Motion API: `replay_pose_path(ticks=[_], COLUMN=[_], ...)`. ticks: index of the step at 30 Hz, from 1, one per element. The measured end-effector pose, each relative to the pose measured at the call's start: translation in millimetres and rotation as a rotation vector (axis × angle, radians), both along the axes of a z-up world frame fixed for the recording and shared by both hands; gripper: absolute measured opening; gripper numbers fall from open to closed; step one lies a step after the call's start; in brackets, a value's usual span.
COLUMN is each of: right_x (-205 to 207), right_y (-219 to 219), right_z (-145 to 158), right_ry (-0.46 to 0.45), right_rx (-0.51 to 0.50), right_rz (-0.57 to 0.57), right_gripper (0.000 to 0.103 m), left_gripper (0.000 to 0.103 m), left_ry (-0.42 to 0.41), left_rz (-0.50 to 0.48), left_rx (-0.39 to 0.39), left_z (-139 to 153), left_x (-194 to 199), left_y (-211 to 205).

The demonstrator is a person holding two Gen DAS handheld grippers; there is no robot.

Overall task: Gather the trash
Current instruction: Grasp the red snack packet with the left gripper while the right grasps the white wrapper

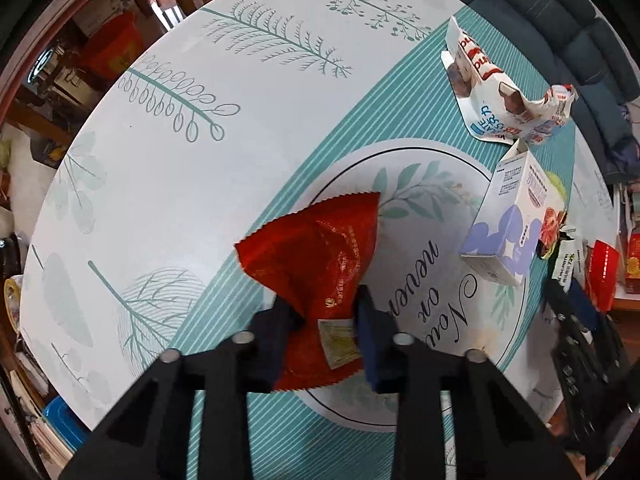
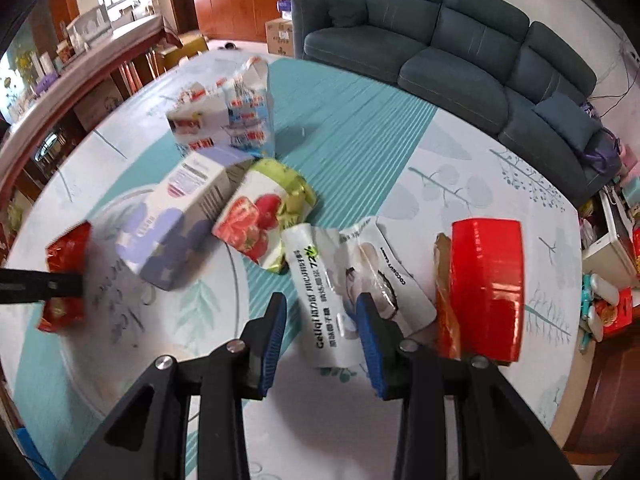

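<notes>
Left gripper (image 1: 324, 312): pointing down at the round leaf-printed table (image 1: 200, 140); its dark padded fingers are clenched on the crinkled red foil snack bag (image 1: 316, 268), pinching it at its waist between the pads.
Right gripper (image 2: 322, 316): blue-padded fingers stand apart, released, holding nothing; the white plastic coconut-print wrapper (image 2: 344, 292) lies flat between and just beyond the tips.
Remaining trash: a white-and-lilac cardboard carton (image 2: 176, 224) and a strawberry-print pouch (image 2: 260, 220) lie beyond the right fingers; a torn white-and-red paper pack (image 2: 224, 120) is farther off; a red cylindrical cup (image 2: 486, 288) is just outside the right-hand finger.
Risk, left: the grip takes only a narrow fold of slick foil, so the bag could slide free when lifted.
Risk, right: the flat wrapper may skid ahead of closing pads, or the outer finger may knock the cup.
Left wrist view only: the pinch on the bag.
Right wrist view only: the wrapper, the whole cup, a dark blue sofa (image 2: 460, 40).
</notes>
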State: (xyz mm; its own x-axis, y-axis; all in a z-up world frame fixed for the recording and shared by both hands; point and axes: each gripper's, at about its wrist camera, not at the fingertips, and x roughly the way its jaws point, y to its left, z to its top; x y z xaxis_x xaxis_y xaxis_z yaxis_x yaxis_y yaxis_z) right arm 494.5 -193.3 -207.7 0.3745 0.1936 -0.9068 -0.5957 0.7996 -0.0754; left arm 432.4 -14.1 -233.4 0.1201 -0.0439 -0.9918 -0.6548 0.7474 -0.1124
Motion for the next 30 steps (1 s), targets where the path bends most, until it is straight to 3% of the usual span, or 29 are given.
replay_pose_path(ticks=[4,9,17,22,30], right_x=[-2,-3,-42,-86,-186], right_y=[1,-8,-29,-36,-30], right_z=[-5,-1,20,43,97], right_ry=[-0.01,0.043,0.162,0.18,0.079], right_rx=[-0.01,0.041,0.201,0.282,0.343], right_rz=[0.003,-0.042,-0.114,-0.175,-0.278], right_gripper=[0.028,0.005,0.003,0.003,0.003], left_gripper=[0.012,0.011,0.01,0.01,0.01], left_ry=[-0.011,-0.016,-0.061,-0.105,-0.244], left_rz=[-0.017,-0.059,-0.165,-0.226,-0.424], left_rx=[-0.008,-0.006,0.033,0.03,0.033], left_z=[3,7,38,62,107], left_x=[-11,-29,-64,-97,-156], left_y=[6,2,-5,1,35])
